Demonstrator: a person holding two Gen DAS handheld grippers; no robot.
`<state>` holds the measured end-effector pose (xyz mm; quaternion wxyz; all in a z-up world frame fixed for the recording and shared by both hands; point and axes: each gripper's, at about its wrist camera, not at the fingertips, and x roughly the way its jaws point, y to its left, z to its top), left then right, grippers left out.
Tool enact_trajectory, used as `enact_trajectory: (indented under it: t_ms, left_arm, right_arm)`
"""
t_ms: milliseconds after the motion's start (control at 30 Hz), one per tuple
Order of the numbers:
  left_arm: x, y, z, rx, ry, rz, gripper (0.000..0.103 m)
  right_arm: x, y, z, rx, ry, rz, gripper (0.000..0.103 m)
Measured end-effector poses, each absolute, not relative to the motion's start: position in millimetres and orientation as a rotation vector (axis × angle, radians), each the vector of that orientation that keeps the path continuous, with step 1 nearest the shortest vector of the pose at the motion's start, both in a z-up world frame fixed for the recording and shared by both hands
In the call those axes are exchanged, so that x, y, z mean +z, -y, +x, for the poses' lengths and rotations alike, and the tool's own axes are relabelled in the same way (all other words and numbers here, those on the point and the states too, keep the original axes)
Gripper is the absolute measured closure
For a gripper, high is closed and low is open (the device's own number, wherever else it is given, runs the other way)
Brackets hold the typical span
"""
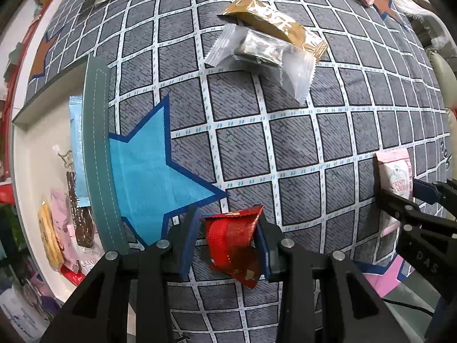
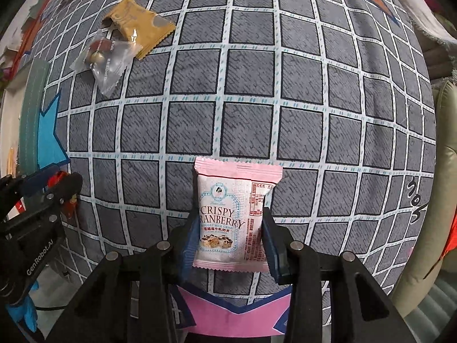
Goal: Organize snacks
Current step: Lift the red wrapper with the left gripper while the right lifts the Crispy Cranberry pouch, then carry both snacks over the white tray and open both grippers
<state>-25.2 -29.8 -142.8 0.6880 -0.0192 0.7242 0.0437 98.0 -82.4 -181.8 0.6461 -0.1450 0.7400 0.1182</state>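
Red packet [image 1: 232, 243] pinched in left gripper [image 1: 228, 243] | pink packet [image 2: 232, 220] in right gripper [image 2: 231, 237]

Glossy crinkled red wrapper [image 1: 232, 243], matt woven checked cloth [image 1: 285, 143].

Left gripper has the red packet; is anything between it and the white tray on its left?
Nothing visible on the cloth between the red packet and the white tray; only the tray's raised grey-green rim, which it must clear. Snacks already lie inside.
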Motion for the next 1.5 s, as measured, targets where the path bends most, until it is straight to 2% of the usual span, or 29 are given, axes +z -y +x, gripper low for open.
enact_trajectory:
  t_ms: [1100,1500]
  left_arm:
    - [-142,30,-24,0.077,-1.632,-0.04,0.065]
    - [-111,17,-38,0.015,-1.594,-0.099,0.067]
  right_arm:
    - [-182,86,97,0.276,-1.669,-0.386,0.06]
    - [-160,102,103,0.297,-1.712,-0.198,0.062]
